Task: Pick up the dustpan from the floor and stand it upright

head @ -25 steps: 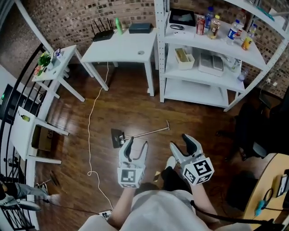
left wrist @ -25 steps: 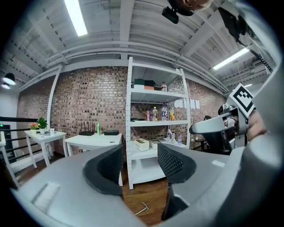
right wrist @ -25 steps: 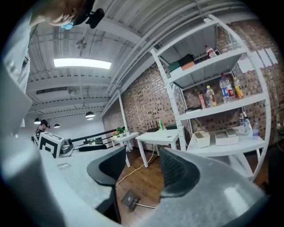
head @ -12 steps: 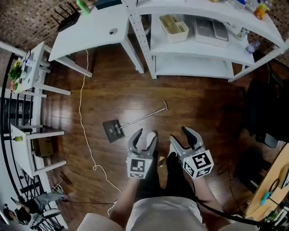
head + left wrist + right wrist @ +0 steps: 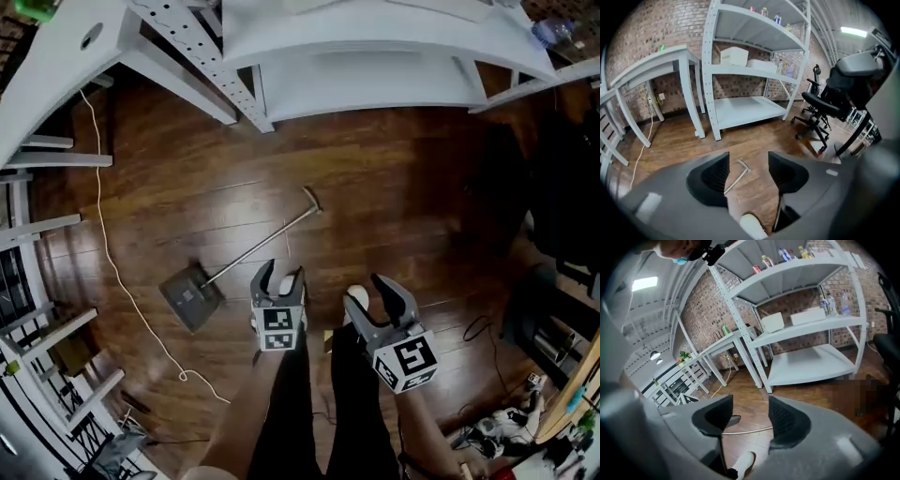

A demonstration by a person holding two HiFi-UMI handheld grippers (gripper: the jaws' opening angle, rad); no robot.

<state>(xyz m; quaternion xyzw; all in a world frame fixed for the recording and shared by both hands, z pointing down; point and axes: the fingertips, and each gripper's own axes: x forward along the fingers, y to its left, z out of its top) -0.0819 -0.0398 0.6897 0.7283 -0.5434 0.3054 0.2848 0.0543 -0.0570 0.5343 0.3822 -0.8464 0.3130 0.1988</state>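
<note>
The dustpan point(image 5: 190, 295) lies flat on the wood floor, its long metal handle point(image 5: 258, 240) running up-right to a bent end. My left gripper point(image 5: 280, 275) hovers just right of the pan, over the handle's lower part. Its jaws are opening and nothing is between them. In the left gripper view point(image 5: 748, 160) the handle point(image 5: 736, 175) shows on the floor beyond the gap. My right gripper point(image 5: 375, 292) is open and empty, further right. Between the jaws of the right gripper view point(image 5: 751, 404) lie the handle point(image 5: 745, 431) and the pan point(image 5: 733, 419).
A white shelving rack point(image 5: 375, 56) and a white table point(image 5: 56, 47) stand at the back. A white cable point(image 5: 112, 262) trails across the floor at left. The person's legs and a white shoe point(image 5: 356, 298) are below the grippers. An office chair point(image 5: 820, 105) stands at right.
Both grippers have dropped toward the floor and the head view has tipped down closer to it. The dustpan lies where it did.
</note>
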